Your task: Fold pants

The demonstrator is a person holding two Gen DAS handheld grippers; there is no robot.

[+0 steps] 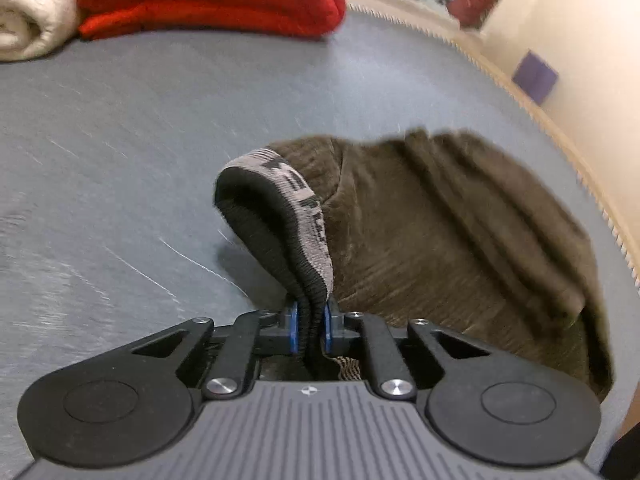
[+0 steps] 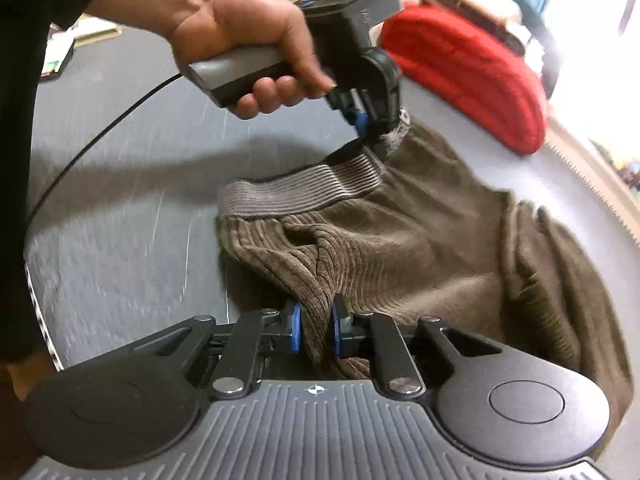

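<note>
Blue pads on the left gripper point(image 1: 311, 330) are pinching the stretchy waistband point(image 1: 280, 216) of the pants point(image 1: 440, 240). The band folds over and stands up from the pads like a little loop. The right gripper point(image 2: 316, 330) is pinching a bunch of the brown ribbed cloth lower down, near the hip.

From the right side you can see a hand point(image 2: 240, 36) holding the left gripper by its grey handle, up at the far end of the waistband.

The pants look soft, thick and floppy, like corduroy. They should bend easily and sag where nothing holds them. They do not look slippery, and they will not break. The waistband is the firmest part, so it looks like a good place to hold. The two corners of the waist seem best.

The pants lie in a crumpled heap on a grey tabletop point(image 1: 140, 140) with pale scratches. A folded red blanket point(image 1: 208, 0) and a cream roll point(image 1: 32, 20) sit at the far side, well apart from the pants. Past the edge are a pale wall point(image 1: 592, 40) and piles of blurry things.
</note>
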